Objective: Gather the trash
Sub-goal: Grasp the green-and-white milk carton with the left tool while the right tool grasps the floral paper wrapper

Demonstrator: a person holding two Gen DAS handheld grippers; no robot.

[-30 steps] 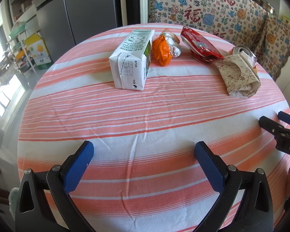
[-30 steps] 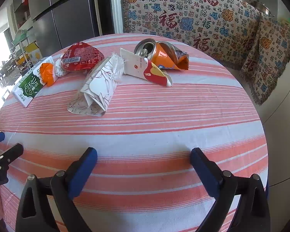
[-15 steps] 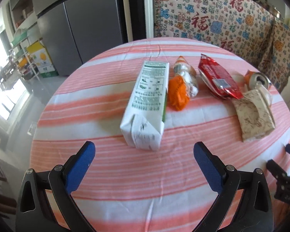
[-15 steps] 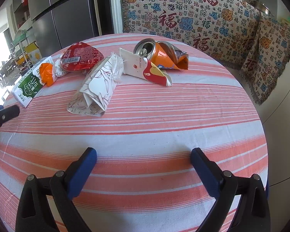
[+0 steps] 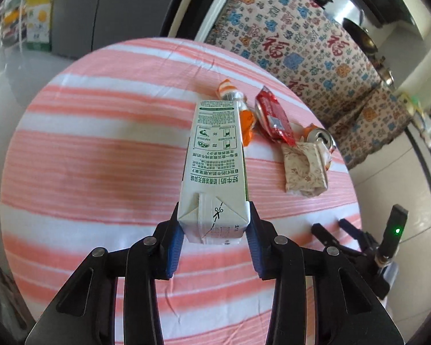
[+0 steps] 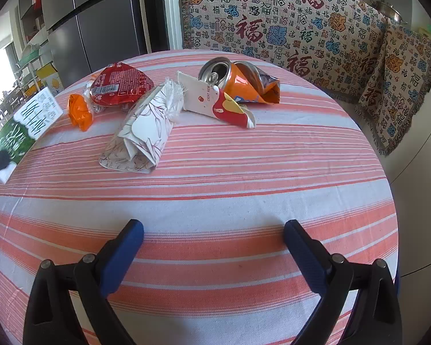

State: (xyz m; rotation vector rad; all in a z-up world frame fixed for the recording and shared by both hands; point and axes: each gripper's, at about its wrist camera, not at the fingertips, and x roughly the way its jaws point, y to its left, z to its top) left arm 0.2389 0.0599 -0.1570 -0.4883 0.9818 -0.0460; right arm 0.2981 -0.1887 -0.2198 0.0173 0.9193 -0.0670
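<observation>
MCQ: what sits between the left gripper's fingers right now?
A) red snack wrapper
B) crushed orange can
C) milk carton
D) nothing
C. In the left wrist view the left gripper has its jaws closing with the blue pads against both sides of the milk carton; the can and red wrapper lie farther back on the table.

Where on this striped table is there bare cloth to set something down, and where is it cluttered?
Free: the wide near half of the tablecloth, from the right gripper up to the folded floral paper bag, and the right edge. Crowded: the far band, with milk carton, red packet and crushed orange can.
</observation>
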